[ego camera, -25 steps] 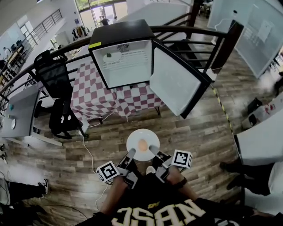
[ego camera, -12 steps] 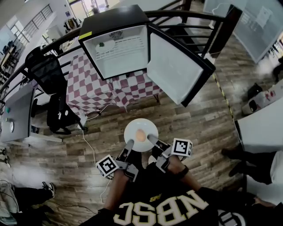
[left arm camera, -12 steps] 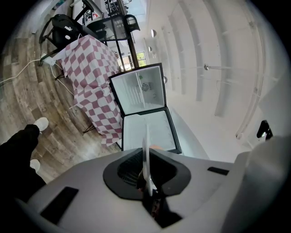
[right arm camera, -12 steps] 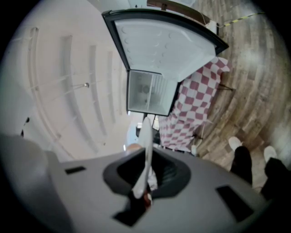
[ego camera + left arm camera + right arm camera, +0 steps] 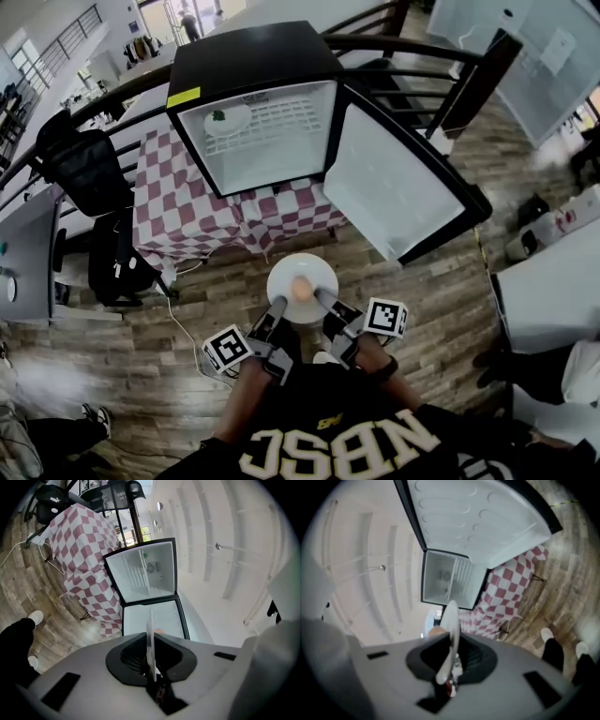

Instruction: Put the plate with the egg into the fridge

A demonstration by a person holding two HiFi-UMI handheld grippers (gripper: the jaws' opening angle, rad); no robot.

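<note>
A white plate [image 5: 302, 275] with a brownish egg [image 5: 300, 290] on it hangs in the air in front of me, over the wooden floor. My left gripper [image 5: 278, 307] is shut on the plate's near left rim and my right gripper [image 5: 321, 297] is shut on its near right rim. In the left gripper view the plate [image 5: 150, 644] shows edge-on between the jaws; in the right gripper view the plate [image 5: 449, 632] does too, with the egg [image 5: 436, 631] peeking beside it. The small black fridge [image 5: 255, 58] stands open ahead on a checkered table, its door [image 5: 403, 192] swung right.
A white plate with something green [image 5: 227, 118] lies on the fridge's upper wire shelf. The red-and-white checkered cloth [image 5: 178, 206] hangs below the fridge. A black office chair [image 5: 89, 173] stands left, a dark railing [image 5: 403, 45] behind, white tables [image 5: 544, 291] at right.
I have walked closer to the fridge: it looms larger and its door now reaches further right. The plate with the egg stays gripped by both grippers in the same pose.
</note>
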